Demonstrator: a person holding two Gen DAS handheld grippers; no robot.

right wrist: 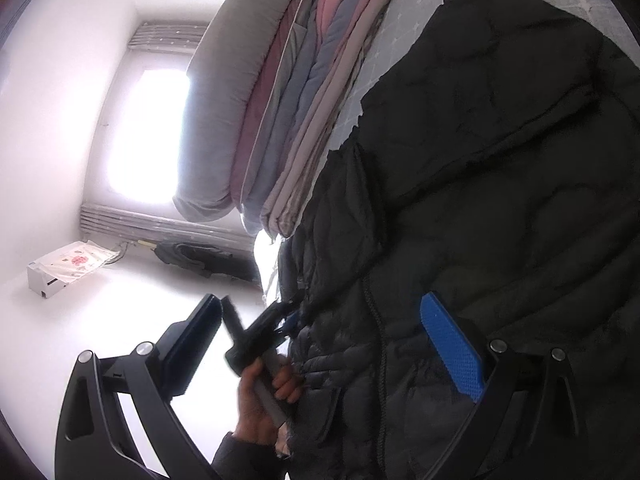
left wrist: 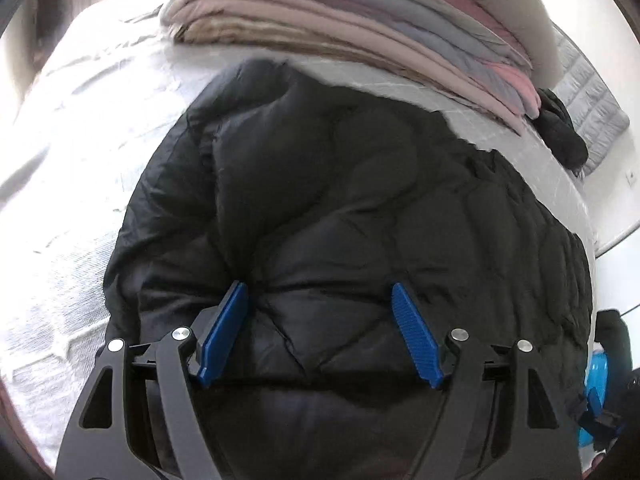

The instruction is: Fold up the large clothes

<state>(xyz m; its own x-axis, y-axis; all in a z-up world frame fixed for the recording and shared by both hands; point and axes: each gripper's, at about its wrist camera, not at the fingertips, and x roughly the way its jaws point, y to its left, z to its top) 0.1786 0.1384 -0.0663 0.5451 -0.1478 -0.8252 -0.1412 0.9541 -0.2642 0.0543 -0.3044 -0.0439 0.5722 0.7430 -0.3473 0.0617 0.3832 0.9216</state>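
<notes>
Black quilted puffer jacket (left wrist: pixel 340 200) spread flat on bed.

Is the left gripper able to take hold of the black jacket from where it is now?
Probably yes. The left gripper is open right over the black jacket, and nothing lies between its fingers and the cloth. The pile of folded blankets sits farther back on the bed, out of the way.
</notes>
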